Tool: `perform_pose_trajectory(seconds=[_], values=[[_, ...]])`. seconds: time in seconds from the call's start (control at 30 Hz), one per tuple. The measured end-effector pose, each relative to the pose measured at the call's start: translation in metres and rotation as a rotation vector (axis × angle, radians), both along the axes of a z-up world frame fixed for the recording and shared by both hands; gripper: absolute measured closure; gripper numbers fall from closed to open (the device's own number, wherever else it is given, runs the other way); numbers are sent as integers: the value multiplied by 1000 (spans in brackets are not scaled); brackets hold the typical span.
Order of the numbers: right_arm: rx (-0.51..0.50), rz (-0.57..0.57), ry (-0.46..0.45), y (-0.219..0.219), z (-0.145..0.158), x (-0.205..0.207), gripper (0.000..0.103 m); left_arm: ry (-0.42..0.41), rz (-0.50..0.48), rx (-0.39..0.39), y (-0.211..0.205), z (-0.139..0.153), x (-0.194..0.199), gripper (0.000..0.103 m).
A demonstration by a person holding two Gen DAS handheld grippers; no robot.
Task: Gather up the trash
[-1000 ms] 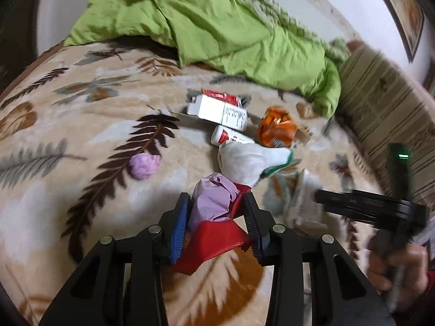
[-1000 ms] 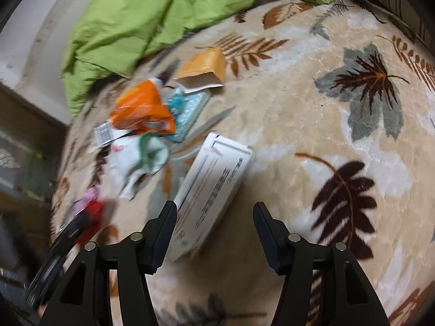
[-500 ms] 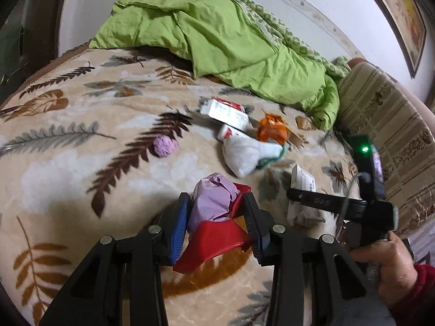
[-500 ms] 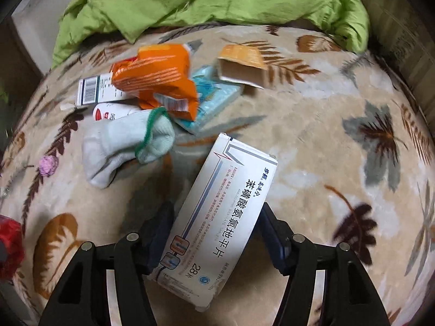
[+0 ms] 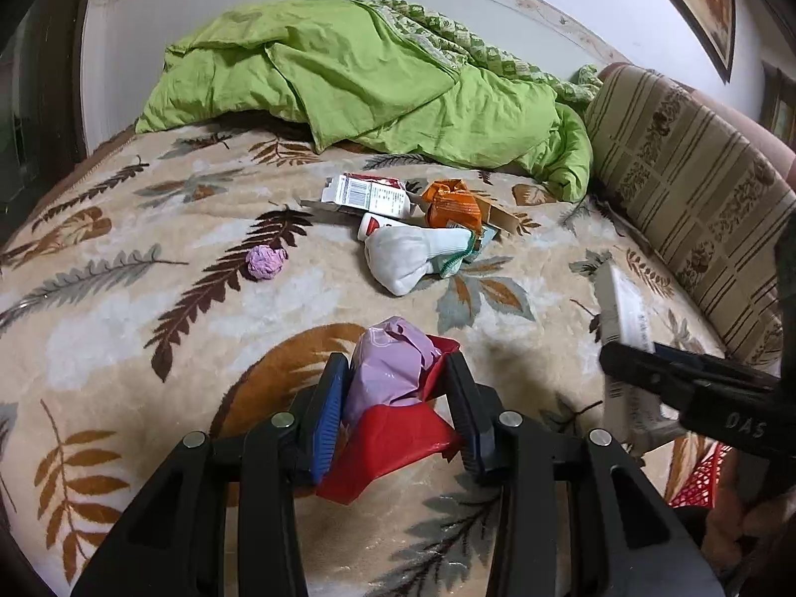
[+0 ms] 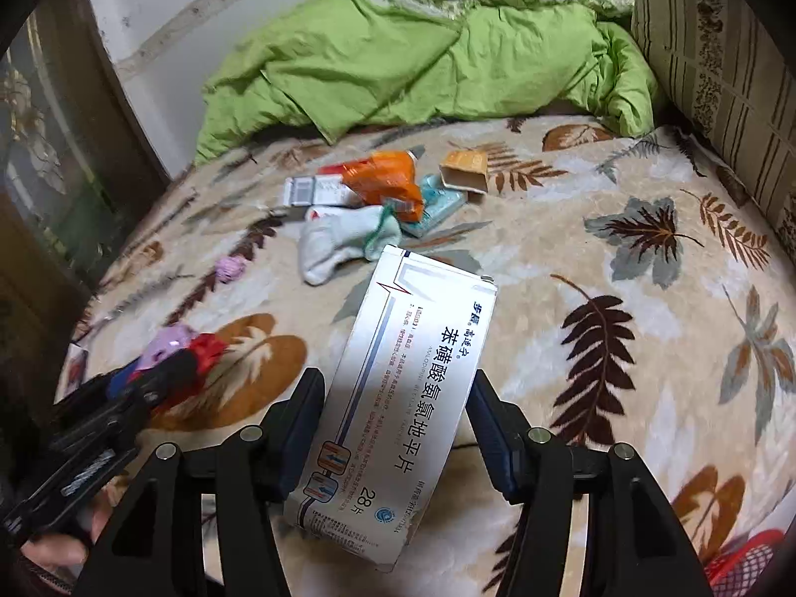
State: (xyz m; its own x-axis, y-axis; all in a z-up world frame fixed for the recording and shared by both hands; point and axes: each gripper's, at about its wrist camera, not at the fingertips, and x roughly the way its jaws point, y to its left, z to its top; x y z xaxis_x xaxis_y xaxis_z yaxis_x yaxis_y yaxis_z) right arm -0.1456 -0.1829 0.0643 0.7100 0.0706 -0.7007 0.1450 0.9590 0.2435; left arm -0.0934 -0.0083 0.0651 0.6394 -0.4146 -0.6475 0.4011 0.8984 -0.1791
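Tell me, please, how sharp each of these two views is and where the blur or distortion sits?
Left wrist view: sharp, though fisheye bends the bed's edges; the medicine box at its right edge smears. Right wrist view: that box reads crisply, but the sock and orange wrapper behind it are soft.

Your right gripper (image 6: 393, 428) is clamped on the white medicine box (image 6: 398, 398), box tilted, far end toward frame centre. Left gripper (image 6: 164, 373) sits at lower left with lilac and red scraps (image 6: 186, 343) in it; grip looks closed, though it's blurred. Mid-frame pile: white sock (image 6: 338, 244), orange wrapper (image 6: 385, 179). Green quilt (image 6: 423, 64) fills the top. Red mesh basket (image 6: 741, 562) at lower right corner.
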Motion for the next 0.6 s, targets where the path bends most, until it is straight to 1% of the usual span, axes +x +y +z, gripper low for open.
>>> perform_pose_trajectory(seconds=[0.07,0.2,0.27,0.37,0.6], values=[[2,-17,-9,-2,0,-1,41,-2,5,14,-1,-2,0,64],[28,-29,17,-6,-7,4,41,-11,14,34,-3,-3,2,64],[21,-28,22,-5,-8,6,41,-9,23,40,-3,-4,3,64],[5,-15,9,-1,-6,4,41,-5,31,46,-3,-6,5,64],[20,-23,0,-5,-6,2,41,-3,31,52,-5,-7,5,64]])
